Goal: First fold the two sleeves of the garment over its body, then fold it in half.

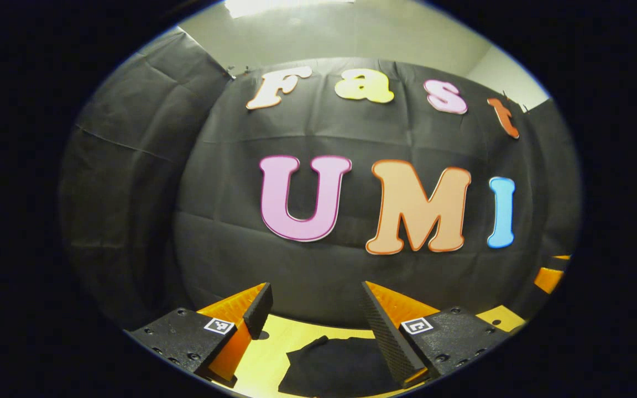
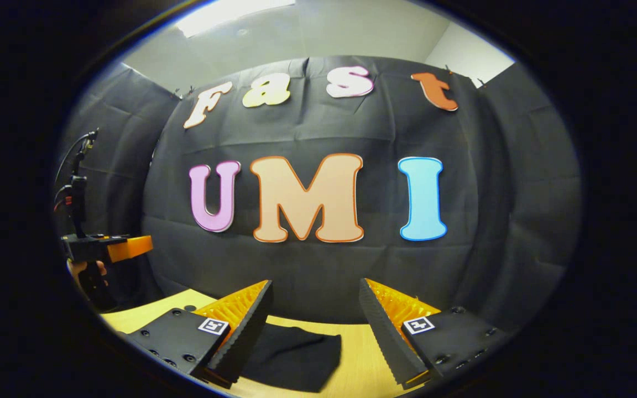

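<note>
both tongs, left tongs [image 1: 316, 320] and right tongs [image 2: 314, 318], hang spread and empty above the dark garment [image 1: 335, 367] lying on the worktop [image 1: 266, 359]; each should likely drop to a sleeve edge and pinch just one layer

Black garment [image 1: 336, 367], plain and unpatterned, dark against pale yellow wood-toned table [image 1: 266, 359]. Same black cloth [image 2: 291, 356] on the light tan tabletop [image 2: 360, 359] in the right gripper view. Booth wall [image 2: 307, 271] black, creased. Ceiling [image 1: 351, 33] off-white with a bright glare patch.
</note>
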